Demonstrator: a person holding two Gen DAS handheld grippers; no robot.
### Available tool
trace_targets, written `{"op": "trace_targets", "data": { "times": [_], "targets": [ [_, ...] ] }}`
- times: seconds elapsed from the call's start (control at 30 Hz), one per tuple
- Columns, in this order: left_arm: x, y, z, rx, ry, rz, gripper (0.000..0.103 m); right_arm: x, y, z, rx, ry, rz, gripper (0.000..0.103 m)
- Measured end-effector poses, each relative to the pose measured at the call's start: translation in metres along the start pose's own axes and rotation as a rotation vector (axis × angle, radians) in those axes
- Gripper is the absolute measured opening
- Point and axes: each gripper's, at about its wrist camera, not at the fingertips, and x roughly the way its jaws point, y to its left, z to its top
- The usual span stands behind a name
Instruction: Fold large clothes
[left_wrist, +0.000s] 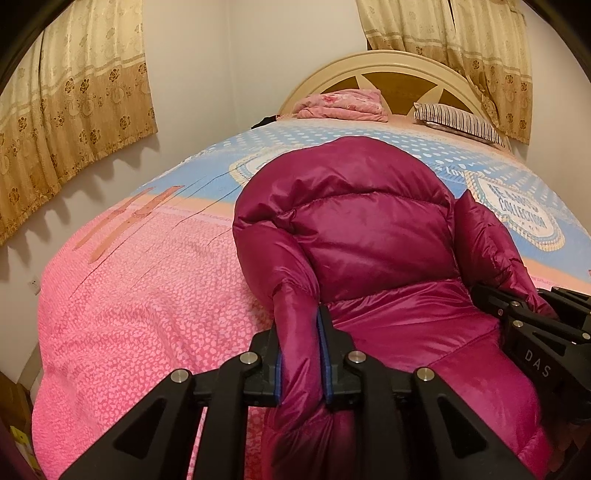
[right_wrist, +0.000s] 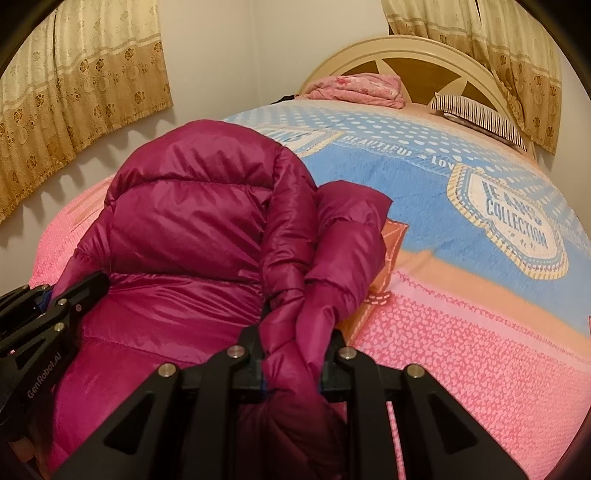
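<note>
While 2 grippers pinch 1 magenta puffer jacket (left_wrist: 369, 229), 1 bed (left_wrist: 140, 280), 2 curtains (left_wrist: 74, 110)

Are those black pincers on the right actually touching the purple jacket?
Touching. In the right wrist view, the right gripper has a bunched fold of the puffer jacket pinched between its fingers, fabric bulging out on both sides.

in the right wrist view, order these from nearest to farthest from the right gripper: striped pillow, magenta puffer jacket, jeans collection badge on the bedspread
1. magenta puffer jacket: a bunched fold of it sits between the jaws of the right gripper.
2. jeans collection badge: printed mid-bed, off to the right.
3. striped pillow: far end, against the headboard, upper right.
</note>
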Motion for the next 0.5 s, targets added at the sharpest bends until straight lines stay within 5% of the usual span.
{"op": "trace_targets", "data": {
  "times": [0.5],
  "targets": [
    [0.0039,0.0014,-0.0076,-0.015,0.009,0.007,0.034,0.0036,-0.0025,-0.0028,0.01,0.001,0.004,0.02]
  ]
}}
